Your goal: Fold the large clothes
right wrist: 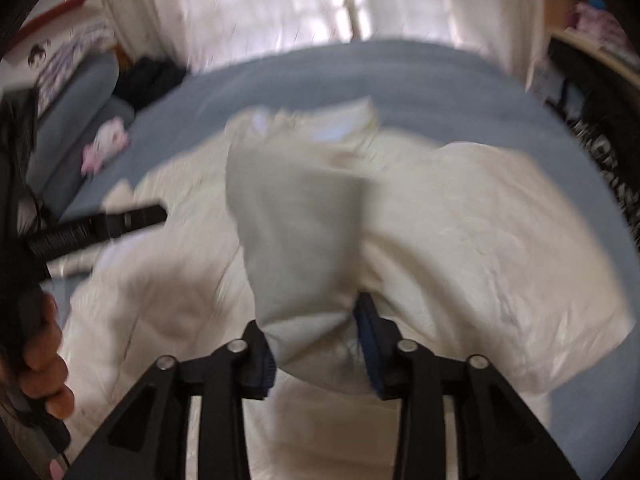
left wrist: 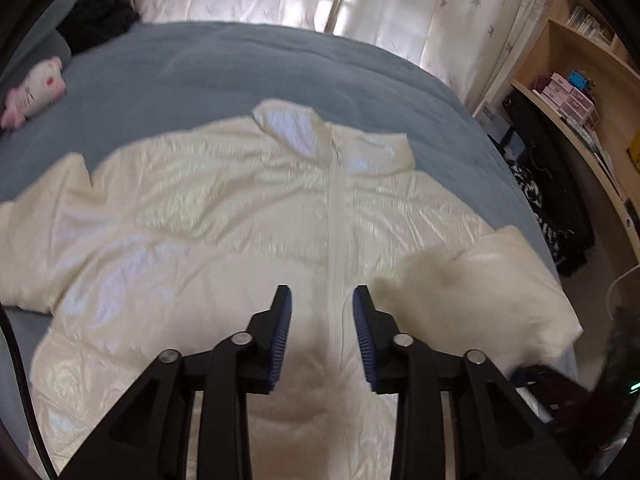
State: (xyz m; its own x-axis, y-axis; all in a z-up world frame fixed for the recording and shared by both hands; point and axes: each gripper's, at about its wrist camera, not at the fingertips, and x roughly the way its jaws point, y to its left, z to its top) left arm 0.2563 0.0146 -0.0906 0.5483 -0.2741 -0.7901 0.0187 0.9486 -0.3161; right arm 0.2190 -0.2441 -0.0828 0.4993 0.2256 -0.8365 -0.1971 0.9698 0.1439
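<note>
Glossy cream puffer jacket (left wrist: 224, 216) on blue-grey duvet (left wrist: 208, 68), left tool (left wrist: 322, 300) gaping, right tool (right wrist: 316, 322) pinching its bunched sleeve (right wrist: 300, 240).

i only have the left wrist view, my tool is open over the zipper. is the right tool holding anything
Observer: Yes, the right tool is shut on the jacket's right sleeve cuff.
Operator: is the sleeve off the bed
Observer: The cuff end stands lifted above the jacket body; this view is motion-blurred.
Operator: where am i in that view
Observer: Your left tool shows at the left edge, with a hand gripping its handle.
</note>
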